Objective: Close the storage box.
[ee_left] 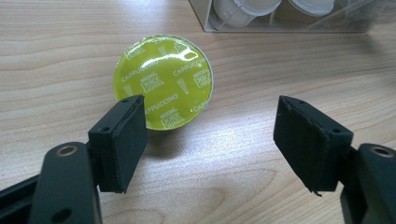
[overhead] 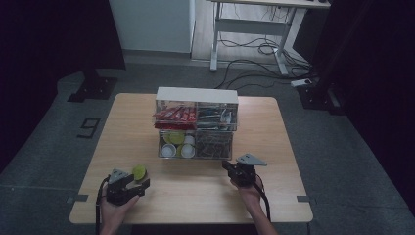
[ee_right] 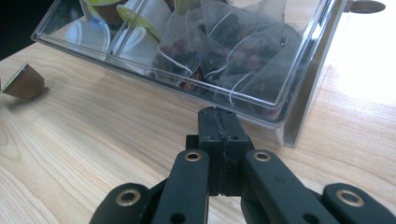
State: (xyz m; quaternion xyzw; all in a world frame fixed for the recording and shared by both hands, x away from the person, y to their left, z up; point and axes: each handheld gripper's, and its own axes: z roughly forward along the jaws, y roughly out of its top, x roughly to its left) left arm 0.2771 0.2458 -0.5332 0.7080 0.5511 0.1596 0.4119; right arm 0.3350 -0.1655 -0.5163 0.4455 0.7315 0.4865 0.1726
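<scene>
1. Broadly, the tabletop (overhead: 195,193) carries everything: a clear organiser (overhead: 196,128) sits at its middle, ahead of both claws, with red sachets and dark packets in its upper trays and pods and tea bags in its lower ones.
2. The organiser's front right corner lies just ahead of the right claw (ee_right: 218,122); through the clear wall of that compartment, mesh tea bags (ee_right: 233,51) show right beyond the claw's tips. White pods (ee_right: 88,32) sit in the compartment to the left of it.
3. The left claw (overhead: 139,183) rests low near the tabletop's near left edge, held in the person's left hand. Its jaws stand wide apart with nothing gripped.
4. The right claw is fully closed, pad against pad, and holds nothing. It points at the organiser, well apart from the pod.
5. The green pod (ee_left: 163,81) lies on the tabletop just ahead of the left claw and a little toward its left jaw, foil lid facing up at the camera. Being round, it has no long axis to line up with. It sits beyond the pads, not yet between them.
6. The left hand is plainly the nearer one, so the coming move looks like a short push forward and slightly left to bracket the pod before closing.
</scene>
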